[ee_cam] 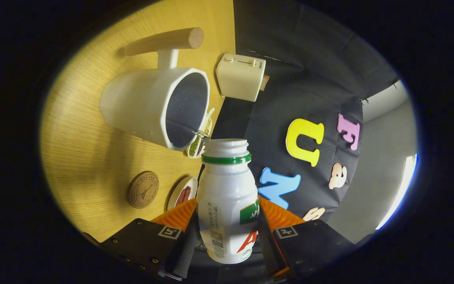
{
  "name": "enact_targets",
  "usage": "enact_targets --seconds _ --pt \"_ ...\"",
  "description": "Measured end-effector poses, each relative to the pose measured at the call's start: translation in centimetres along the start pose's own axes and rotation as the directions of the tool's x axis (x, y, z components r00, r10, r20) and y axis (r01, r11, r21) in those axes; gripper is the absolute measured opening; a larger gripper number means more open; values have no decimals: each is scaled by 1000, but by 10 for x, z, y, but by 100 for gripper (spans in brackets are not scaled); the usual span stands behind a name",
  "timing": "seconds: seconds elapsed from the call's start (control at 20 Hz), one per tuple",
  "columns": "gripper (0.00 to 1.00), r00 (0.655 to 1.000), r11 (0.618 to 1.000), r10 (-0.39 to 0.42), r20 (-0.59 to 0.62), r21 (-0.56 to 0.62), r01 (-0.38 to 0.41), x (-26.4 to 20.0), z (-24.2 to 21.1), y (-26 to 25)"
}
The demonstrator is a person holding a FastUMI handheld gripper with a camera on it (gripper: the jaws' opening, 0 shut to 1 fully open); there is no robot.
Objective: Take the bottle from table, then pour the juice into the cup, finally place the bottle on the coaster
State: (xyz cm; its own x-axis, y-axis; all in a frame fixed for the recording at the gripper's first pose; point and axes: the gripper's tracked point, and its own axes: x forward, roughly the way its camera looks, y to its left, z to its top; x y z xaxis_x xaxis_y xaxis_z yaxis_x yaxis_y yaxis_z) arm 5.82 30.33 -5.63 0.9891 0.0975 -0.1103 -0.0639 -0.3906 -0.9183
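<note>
My gripper (227, 221) is shut on a white plastic bottle (227, 197) with a green neck ring and no cap. Both fingers press on its sides. The whole view is rolled, so the bottle is tilted over the wooden table (93, 157). Its open mouth points at the rim of a white cup (156, 106) with a dark inside and a wooden handle (164, 41), just beyond the bottle. I see no stream of juice. A round cork coaster (143, 189) lies on the table beside the near finger, a little way from the cup.
A cream toaster (240, 77) stands at the table's far edge past the cup. A small dish of green and dark beans (199, 144) sits between the cup and the bottle mouth. Another small plate with something red (182, 193) lies next to the coaster.
</note>
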Motion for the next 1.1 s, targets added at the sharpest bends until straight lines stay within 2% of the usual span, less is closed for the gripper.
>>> enact_targets --seconds 1.1 --pt "71 1000 994 -6 4 -113 6 1 13 -7"
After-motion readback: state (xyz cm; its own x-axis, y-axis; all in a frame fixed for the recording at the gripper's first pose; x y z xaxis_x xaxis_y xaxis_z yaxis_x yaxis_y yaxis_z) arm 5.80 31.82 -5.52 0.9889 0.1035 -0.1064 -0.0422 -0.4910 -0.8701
